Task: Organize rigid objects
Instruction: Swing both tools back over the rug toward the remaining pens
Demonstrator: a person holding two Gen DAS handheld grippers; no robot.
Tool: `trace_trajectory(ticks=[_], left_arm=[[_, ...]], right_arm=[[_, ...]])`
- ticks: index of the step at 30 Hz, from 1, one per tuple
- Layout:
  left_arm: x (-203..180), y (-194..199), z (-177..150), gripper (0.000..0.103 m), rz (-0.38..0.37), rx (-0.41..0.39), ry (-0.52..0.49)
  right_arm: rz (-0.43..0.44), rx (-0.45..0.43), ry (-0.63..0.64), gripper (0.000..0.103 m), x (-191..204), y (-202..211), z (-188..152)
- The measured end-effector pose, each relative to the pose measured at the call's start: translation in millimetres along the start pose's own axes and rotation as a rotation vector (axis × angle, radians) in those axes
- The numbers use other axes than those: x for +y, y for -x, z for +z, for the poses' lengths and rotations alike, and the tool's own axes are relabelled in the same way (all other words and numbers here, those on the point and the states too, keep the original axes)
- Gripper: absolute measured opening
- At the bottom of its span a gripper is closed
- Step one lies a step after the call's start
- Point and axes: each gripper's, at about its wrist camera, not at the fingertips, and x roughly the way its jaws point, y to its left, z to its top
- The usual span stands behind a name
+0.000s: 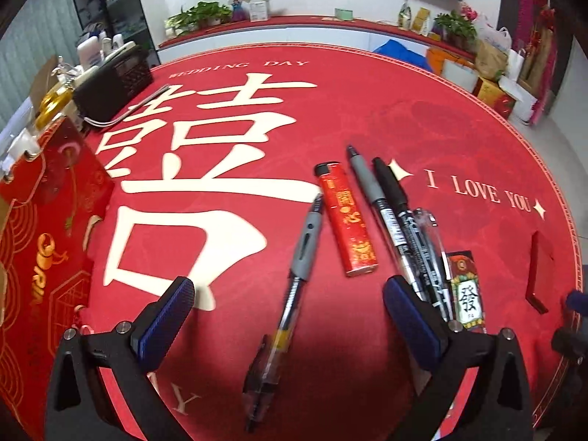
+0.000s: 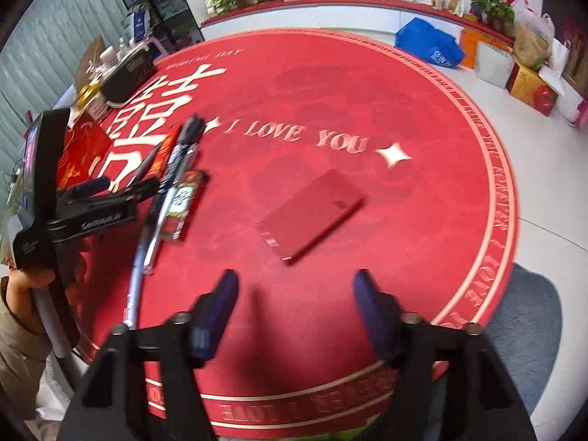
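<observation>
the step in hand looked like gathering the small hard items into one row on the round red surface (image 1: 228, 316). the left tongs (image 1: 288, 305) stood spread wide and empty, hovering over a grey-grip pen (image 1: 294, 272) that lay slanted between their fingers, untouched by either pad. just beyond it lay the red lighter (image 1: 347, 220), then a grey-grip marker (image 1: 367, 187), a black marker (image 1: 397, 213) and a clear pen (image 1: 428, 228) packed side by side, with a patterned lighter (image 1: 465, 294) at the near end of that group. the grey-grip pen sat askew, its tip near the red lighter, so the next move probably called for closing on its barrel and turning it parallel with the others.

the right tongs (image 2: 296, 305) were parted about halfway with nothing between them, aimed at the red flat box (image 2: 312, 213), which lay alone and well apart from the pens. fetching that box would need a wider spread or a grip across its thin edge, i judged.

the left view alone showed the pen row in sharp order and only a sliver of the box at its right edge. the right view, blurred, alone showed the whole box, the left tool's body and the person's hand (image 2: 31, 281) on its handle.
</observation>
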Motion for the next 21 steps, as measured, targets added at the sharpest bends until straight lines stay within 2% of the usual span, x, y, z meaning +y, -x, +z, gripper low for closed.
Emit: trace_trajectory(ticks=[2, 4, 5, 7, 8, 10, 11, 13, 14, 15, 17, 21], left_arm=[[2, -2, -1, 0.103, -0.038, 0.005, 0.024], [0, -2, -1, 0.103, -0.042, -0.002, 0.018], [0, -2, -1, 0.103, -0.040, -0.004, 0.016], [0, -2, -1, 0.103, -0.042, -0.003, 0.014], [0, -2, 0, 0.103, -0.046, -0.003, 0.014], [0, -3, 0, 0.103, -0.048, -0.012, 0.015], [0, -3, 0, 0.103, -0.046, -0.020, 0.019], [0, -2, -1, 0.103, -0.040, -0.024, 0.027], [0, -2, -1, 0.103, -0.036, -0.026, 0.035], [0, -2, -2, 0.103, -0.031, -0.026, 0.043], [-4, 1, -6, 0.103, -0.031, -0.030, 0.047], [-28, 11, -20, 0.103, -0.114, -0.044, -0.068]], right_arm=[[-0.034, -0.011, 0.049, 0.068, 3, -1, 1], [-0.060, -0.022, 0.129, 0.068, 12, -4, 6], [-0.076, 0.000, 0.141, 0.068, 14, -7, 10], [-0.070, 0.060, 0.063, 0.068, 8, -15, 20], [-0.044, 0.093, -0.029, 0.068, 0, -18, 24], [-0.051, 0.086, -0.148, 0.070, 2, -22, 33], [-0.052, 0.087, -0.152, 0.070, 7, -26, 36], [-0.135, 0.079, -0.040, 0.070, 31, -37, 43], [-0.174, 0.069, 0.034, 0.065, 41, -41, 43], [-0.171, 0.047, 0.109, 0.051, 49, -39, 42], [-0.134, 0.063, 0.179, 0.037, 51, -35, 38], [-0.086, 0.054, 0.198, 0.036, 17, -24, 28]])
